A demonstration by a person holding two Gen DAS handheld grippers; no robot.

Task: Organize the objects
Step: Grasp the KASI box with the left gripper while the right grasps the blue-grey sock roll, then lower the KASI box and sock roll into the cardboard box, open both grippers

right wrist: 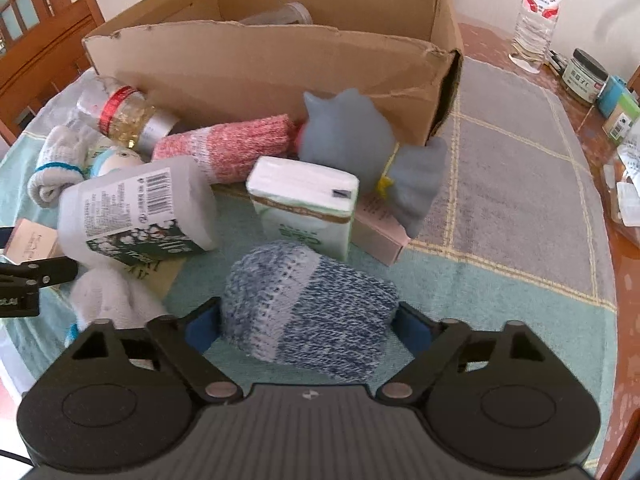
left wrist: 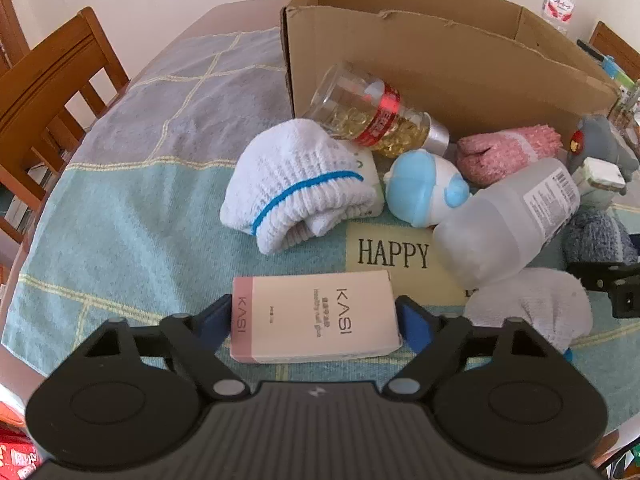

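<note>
A pale pink KASI carton (left wrist: 312, 316) lies flat on the tablecloth, and my left gripper (left wrist: 316, 320) is shut on it, blue pads against its two short sides. My right gripper (right wrist: 308, 324) is shut on a rolled blue-and-white knitted sock (right wrist: 308, 304), which bulges between the pads. Behind them lies a heap: a white sock with a blue stripe (left wrist: 296, 184), a capsule bottle (left wrist: 372, 116), a pink sock (left wrist: 504, 152), a frosted bottle (left wrist: 508, 220), a tissue pack (right wrist: 308, 204) and a grey plush toy (right wrist: 352, 136). An open cardboard box (right wrist: 260, 64) stands behind the heap.
A wooden chair (left wrist: 48, 80) stands at the table's left side. A water bottle (right wrist: 536, 12) and several jars (right wrist: 584, 76) sit along the right edge. Another white sock (left wrist: 532, 304) lies between the two grippers. Grey and teal cloth (right wrist: 512, 200) covers the table.
</note>
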